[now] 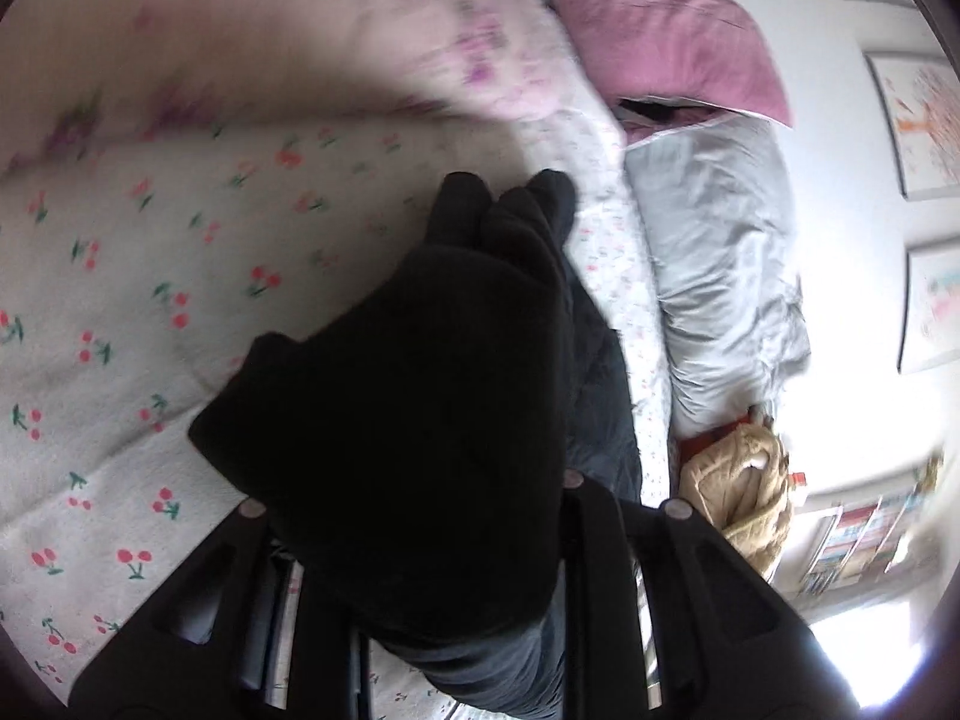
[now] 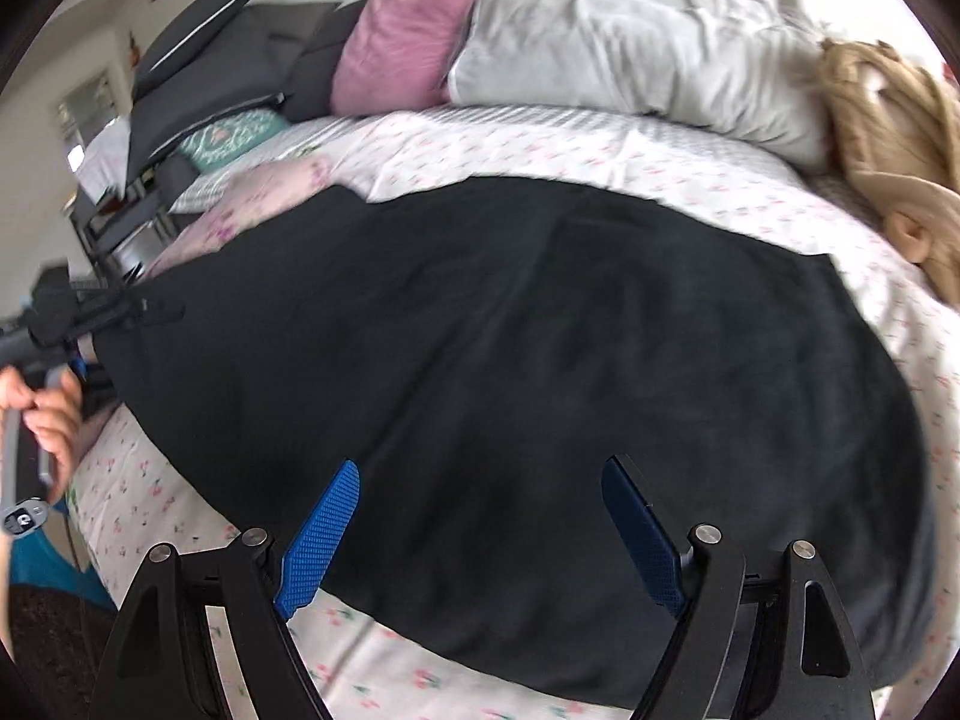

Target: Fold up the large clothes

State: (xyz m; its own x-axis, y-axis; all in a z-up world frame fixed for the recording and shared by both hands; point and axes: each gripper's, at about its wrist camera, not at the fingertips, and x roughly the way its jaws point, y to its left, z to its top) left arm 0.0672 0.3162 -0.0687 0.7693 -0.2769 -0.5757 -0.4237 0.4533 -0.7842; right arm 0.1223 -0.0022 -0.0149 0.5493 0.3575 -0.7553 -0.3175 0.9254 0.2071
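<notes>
The black garment lies spread over the cherry-print sheet of the bed, its near hem just under and between the blue pads of the right tongs, which stand wide apart and grip nothing. At its far left edge the left tongs, held by a hand, are clamped on the cloth; in their own view a thick bunch of it hides the fingertips. Beyond lie a pink pillow and a grey pillow.

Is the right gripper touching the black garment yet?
Cannot tell. In the right wrist view the right gripper hangs wide open over the black garment, nothing between its blue pads, but that view hides any gap beneath them.
</notes>
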